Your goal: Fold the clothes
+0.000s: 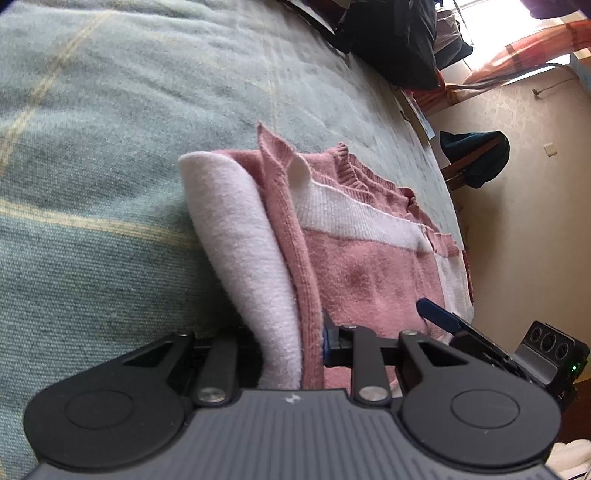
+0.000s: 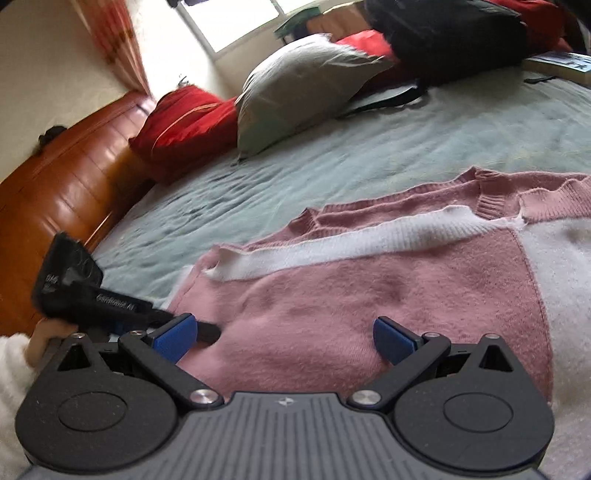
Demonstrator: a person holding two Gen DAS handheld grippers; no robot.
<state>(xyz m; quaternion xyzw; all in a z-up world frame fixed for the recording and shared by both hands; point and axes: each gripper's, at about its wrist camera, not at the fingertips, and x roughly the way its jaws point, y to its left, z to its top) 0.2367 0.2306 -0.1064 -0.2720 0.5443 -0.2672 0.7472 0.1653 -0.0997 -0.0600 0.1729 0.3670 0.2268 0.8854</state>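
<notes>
A pink and white knit sweater (image 1: 369,273) lies folded on the bed. In the left wrist view my left gripper (image 1: 295,347) is shut on the sweater's pink and white edge, which stands up between the fingers. The right gripper's blue fingertip (image 1: 436,312) shows over the sweater at the lower right. In the right wrist view my right gripper (image 2: 284,338) is open just above the pink panel of the sweater (image 2: 332,295). The left gripper (image 2: 122,306) shows at the sweater's left edge.
The bed has a pale green blanket (image 1: 110,147) with yellow lines. A grey pillow (image 2: 295,88), a red pillow (image 2: 184,118) and a black bag (image 2: 443,33) lie at the head, beside a wooden headboard (image 2: 55,184). A chair with dark clothing (image 1: 476,158) stands off the bed.
</notes>
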